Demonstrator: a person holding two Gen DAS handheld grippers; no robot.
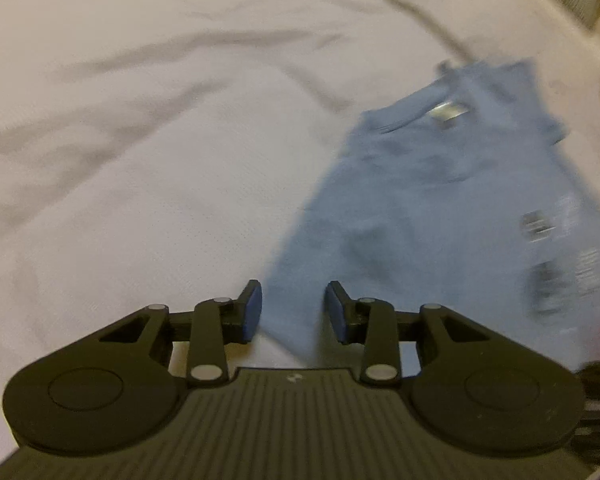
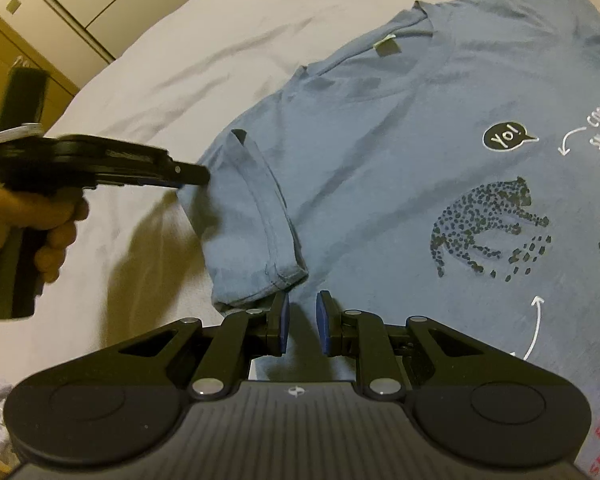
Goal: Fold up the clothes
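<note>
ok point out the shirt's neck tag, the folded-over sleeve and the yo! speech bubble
neck tag point(image 2: 385, 46), right wrist view, middle of the pale label inside the collar
sleeve point(image 2: 256, 220), right wrist view, on the folded-over panel near its hem
Yo! speech bubble point(image 2: 506, 137), right wrist view, centre of the black print

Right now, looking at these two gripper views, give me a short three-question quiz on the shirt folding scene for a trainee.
1. True or false: the left gripper is clamped on the T-shirt.
2. The folded-over sleeve lies: A) beside the right gripper, B) under the collar, C) off the bed sheet.
3. Fill in: the black speech bubble on the shirt says ____.

Key
1. False: its jaws stand apart, nothing between them.
2. A
3. Yo!
</note>
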